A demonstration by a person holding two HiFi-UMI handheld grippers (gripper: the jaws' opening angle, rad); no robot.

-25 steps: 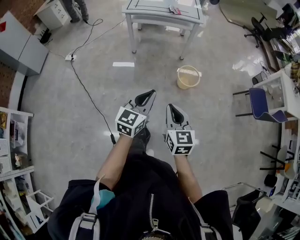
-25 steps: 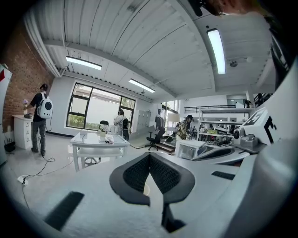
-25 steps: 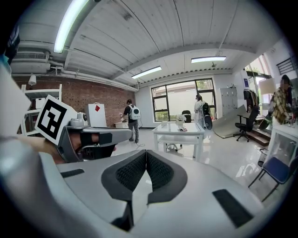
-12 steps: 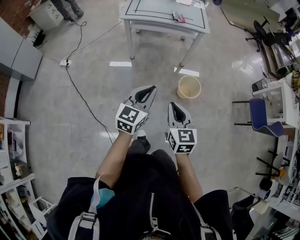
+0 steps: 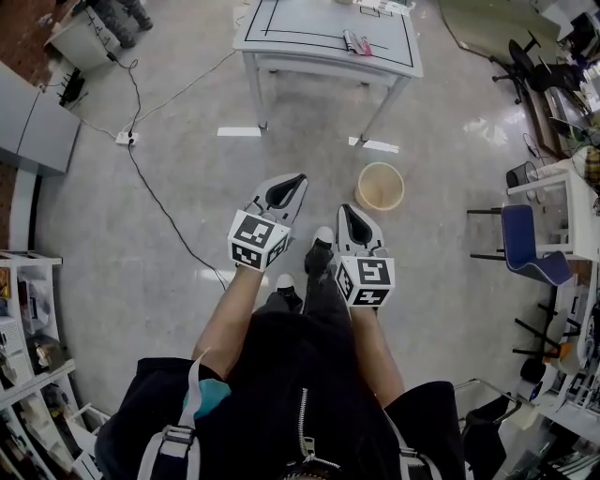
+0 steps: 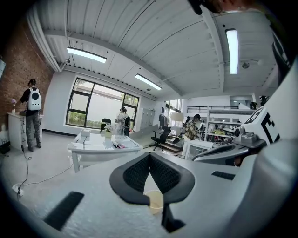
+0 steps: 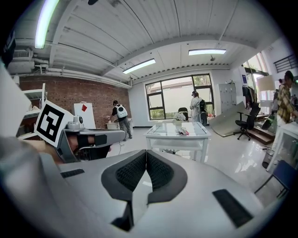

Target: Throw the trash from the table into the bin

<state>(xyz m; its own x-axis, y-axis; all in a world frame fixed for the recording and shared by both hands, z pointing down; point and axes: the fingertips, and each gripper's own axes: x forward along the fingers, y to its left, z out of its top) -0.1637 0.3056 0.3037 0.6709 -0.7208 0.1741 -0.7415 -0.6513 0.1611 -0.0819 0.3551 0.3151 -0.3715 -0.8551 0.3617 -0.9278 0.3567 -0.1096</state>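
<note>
Arms stretched forward over floor, grippers side by side, apart.
Left gripper point(image 5: 294, 181): jaws together, nothing between.
Right gripper point(image 5: 344, 210): jaws pressed together, empty.
Shoe point(image 5: 321, 248) on floor between grippers.
Cable point(image 5: 159, 197) trails across floor at left.
Bin point(image 5: 380, 186): upright on floor, just ahead of right gripper, near table's right front leg.
Table point(image 5: 309, 23): white, beyond bin.
Trash point(image 5: 354, 41): small pink-and-white item lying on tabletop, toward right side, well apart from both grippers.
People point(image 7: 120, 117) stand far off by window and brick wall.
</note>
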